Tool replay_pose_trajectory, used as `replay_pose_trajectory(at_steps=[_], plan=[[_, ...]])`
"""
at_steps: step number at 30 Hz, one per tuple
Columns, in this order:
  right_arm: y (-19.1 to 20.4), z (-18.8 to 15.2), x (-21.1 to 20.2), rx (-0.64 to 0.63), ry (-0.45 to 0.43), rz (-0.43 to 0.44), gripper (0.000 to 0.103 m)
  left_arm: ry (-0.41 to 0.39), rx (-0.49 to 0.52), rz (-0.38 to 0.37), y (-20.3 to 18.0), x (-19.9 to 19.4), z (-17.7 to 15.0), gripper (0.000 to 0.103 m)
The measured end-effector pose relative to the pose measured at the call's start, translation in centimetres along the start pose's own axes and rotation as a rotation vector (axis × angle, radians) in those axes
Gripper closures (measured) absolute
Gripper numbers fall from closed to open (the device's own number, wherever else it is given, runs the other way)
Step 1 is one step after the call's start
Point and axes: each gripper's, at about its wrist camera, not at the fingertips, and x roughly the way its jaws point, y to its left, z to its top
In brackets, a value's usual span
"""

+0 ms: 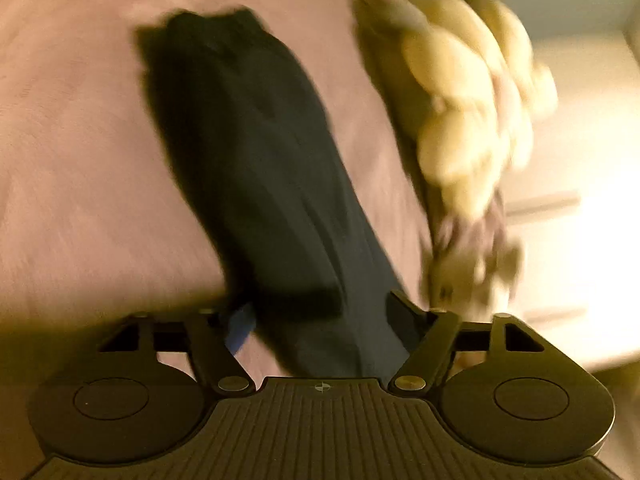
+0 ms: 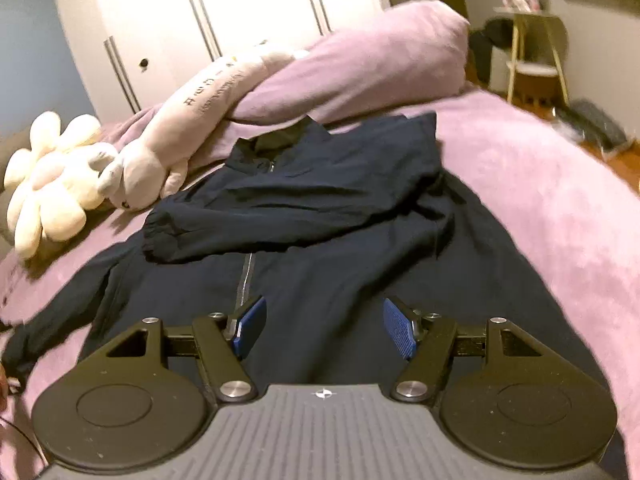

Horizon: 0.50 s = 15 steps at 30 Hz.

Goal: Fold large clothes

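- The dark jacket (image 2: 320,216) lies front-up on the pink bed cover (image 2: 540,200), one sleeve (image 2: 248,224) folded across the chest, likely to narrow it for folding.
- The right gripper (image 2: 324,328) hovers over the hem near the zip, jaws apart, nothing between the blue pads (image 2: 396,328).
- The left gripper (image 1: 320,320) straddles a long dark strip of the garment; blur hides whether it pinches, so I cannot tell.
- Plush toys (image 2: 52,176) sit beside the collar, clear of the fold.

jacket (image 2: 320,240) on bed (image 2: 540,200) | sleeve (image 2: 260,224) folded across jacket's chest | pillow (image 2: 360,64) behind jacket | plush toys (image 2: 52,188) left of jacket | wardrobe (image 2: 240,8) behind bed
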Motion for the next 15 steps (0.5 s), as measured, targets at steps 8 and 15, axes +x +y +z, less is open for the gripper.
replay_pose_trajectory(at_steps=[8,15], plan=[[-0.4,0.0,1.5,0.087,0.076,0.044,0.047,-0.009,-0.209,-0.030,3.1,1.2,3.0,0.080],[-1.1,-0.1,0.4,0.091,0.034,0.021,0.051,-0.016,0.181,-0.047,-4.3,-1.7,1.4,0.094]])
